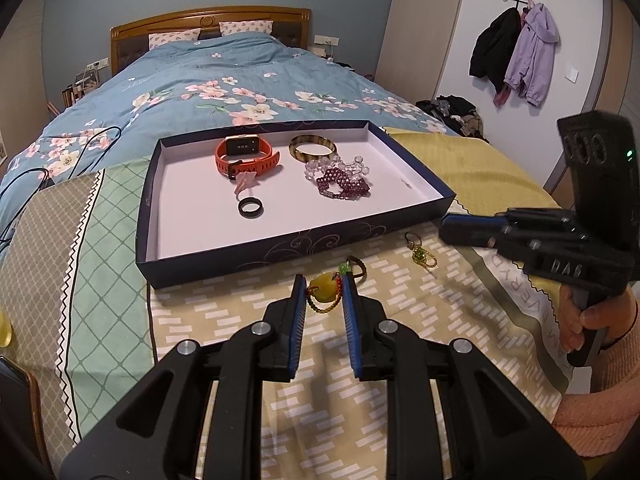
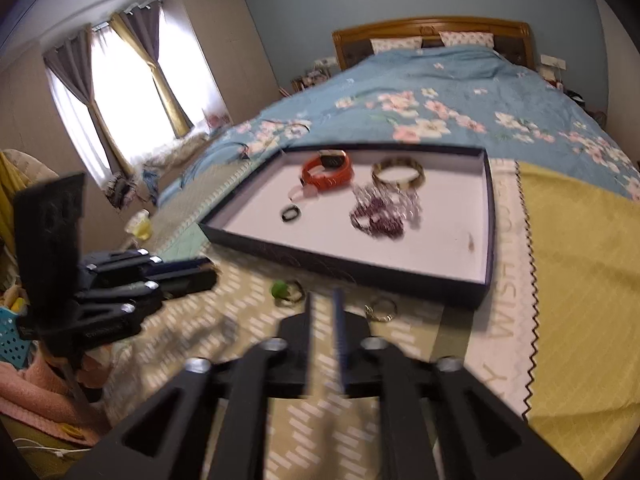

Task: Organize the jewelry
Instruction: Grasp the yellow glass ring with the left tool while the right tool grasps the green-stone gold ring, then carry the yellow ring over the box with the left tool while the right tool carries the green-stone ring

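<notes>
Tray (image 1: pixel 412 168) holds watch (image 1: pixel 244 156), bangle (image 1: pixel 313 149), ring (image 1: pixel 251 207); left tool (image 1: pixel 324 300) grips yellow pendant (image 1: pixel 323 291).

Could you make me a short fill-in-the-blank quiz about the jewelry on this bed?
1. The orange-strapped watch lies inside the shallow dark-blue ___.
2. The plain black ring lies nearer the camera than the ___.
3. The left gripper has its jaws around a ___ stone pendant.

Missing words: box; watch; yellow
</notes>
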`<action>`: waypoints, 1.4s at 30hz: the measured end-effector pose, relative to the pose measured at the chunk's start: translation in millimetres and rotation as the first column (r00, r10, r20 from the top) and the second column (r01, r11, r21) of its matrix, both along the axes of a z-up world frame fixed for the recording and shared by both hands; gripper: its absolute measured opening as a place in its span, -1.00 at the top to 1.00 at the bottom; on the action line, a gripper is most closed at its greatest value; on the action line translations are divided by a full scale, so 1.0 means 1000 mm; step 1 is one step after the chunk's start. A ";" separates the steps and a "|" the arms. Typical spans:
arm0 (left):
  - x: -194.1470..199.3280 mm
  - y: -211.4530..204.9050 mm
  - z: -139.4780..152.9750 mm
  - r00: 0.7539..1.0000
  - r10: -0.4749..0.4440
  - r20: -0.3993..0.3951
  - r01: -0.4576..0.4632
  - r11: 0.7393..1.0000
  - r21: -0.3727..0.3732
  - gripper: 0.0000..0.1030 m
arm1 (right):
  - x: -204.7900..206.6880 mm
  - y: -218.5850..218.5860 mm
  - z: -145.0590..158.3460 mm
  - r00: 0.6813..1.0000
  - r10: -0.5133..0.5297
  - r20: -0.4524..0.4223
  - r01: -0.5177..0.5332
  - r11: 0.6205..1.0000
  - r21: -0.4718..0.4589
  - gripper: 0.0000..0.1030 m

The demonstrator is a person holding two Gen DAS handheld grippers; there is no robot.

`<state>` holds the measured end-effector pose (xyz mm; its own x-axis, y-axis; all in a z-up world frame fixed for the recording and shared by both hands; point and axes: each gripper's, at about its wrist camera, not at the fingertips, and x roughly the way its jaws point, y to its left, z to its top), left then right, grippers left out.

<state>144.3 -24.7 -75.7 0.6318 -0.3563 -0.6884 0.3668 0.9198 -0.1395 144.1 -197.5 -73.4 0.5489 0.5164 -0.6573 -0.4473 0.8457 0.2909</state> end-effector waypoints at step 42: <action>0.017 0.000 0.016 0.998 0.022 0.055 -0.023 0.999 0.022 0.64 | 0.016 -0.004 0.022 0.999 0.014 0.034 -0.018 0.994 0.109 0.98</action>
<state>161.3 -24.8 -59.8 0.6767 -0.3263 -0.6600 0.3523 0.9307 -0.0989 159.8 -201.7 -50.9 0.5609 0.5927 -0.5780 -0.4714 0.8026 0.3655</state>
